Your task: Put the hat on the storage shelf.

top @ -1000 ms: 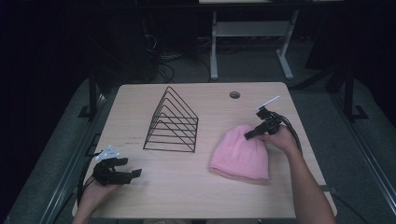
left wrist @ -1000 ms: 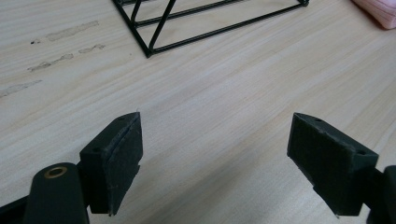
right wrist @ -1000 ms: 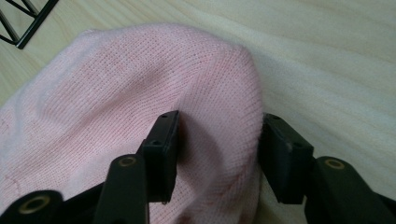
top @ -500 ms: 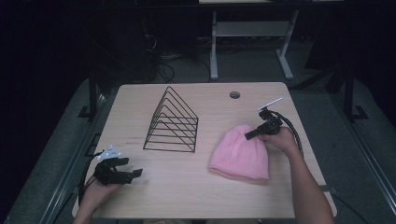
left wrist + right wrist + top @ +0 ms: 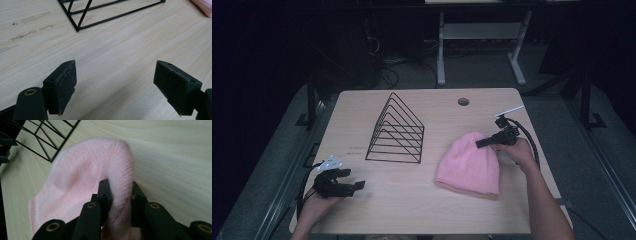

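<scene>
Little has changed since the earlier frames. Right tool [image 5: 484, 142] is still clamped on a fold of the pink hat [image 5: 469, 165] at its far right edge; in the right gripper view the knit is pinched between both jaws. Hat lies flat on the table [image 5: 412, 210], right of the black wire rack [image 5: 398, 131], same spot as before. Left tool [image 5: 354, 186] stays at the near left corner, jaws spread wide over bare wood, holding nothing.
</scene>
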`<state>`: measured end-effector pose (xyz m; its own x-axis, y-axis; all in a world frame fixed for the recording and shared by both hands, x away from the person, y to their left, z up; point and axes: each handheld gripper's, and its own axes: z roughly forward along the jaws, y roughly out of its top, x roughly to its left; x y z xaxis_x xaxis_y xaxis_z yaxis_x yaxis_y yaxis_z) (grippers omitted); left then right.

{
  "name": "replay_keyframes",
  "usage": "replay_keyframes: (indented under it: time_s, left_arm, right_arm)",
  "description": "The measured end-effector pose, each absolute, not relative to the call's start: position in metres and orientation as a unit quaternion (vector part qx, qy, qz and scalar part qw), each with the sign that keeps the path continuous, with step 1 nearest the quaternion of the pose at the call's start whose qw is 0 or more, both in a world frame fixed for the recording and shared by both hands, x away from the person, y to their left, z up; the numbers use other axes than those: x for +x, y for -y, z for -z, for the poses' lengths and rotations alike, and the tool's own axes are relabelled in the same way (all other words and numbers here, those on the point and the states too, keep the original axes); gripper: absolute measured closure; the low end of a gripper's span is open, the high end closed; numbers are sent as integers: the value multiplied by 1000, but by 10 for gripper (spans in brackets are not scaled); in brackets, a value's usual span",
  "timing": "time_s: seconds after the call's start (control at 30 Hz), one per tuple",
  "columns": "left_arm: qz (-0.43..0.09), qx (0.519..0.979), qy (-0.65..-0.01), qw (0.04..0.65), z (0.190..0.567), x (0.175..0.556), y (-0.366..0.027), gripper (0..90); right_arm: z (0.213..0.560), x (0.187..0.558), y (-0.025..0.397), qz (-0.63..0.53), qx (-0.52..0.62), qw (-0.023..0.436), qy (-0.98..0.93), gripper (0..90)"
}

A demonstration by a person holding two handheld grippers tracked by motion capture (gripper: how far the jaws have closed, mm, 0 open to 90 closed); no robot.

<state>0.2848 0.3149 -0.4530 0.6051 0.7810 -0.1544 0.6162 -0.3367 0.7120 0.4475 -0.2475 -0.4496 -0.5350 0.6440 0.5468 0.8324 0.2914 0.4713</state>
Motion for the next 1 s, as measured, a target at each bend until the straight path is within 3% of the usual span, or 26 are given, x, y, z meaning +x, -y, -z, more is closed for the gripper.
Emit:
replay_keyframes:
  time_s: [1.0]
  left_arm:
    - [-95, 815, -419, 389, 444, 286, -316, 186]
  right_arm:
    - [343, 415, 235, 422, -391, 41, 817, 759]
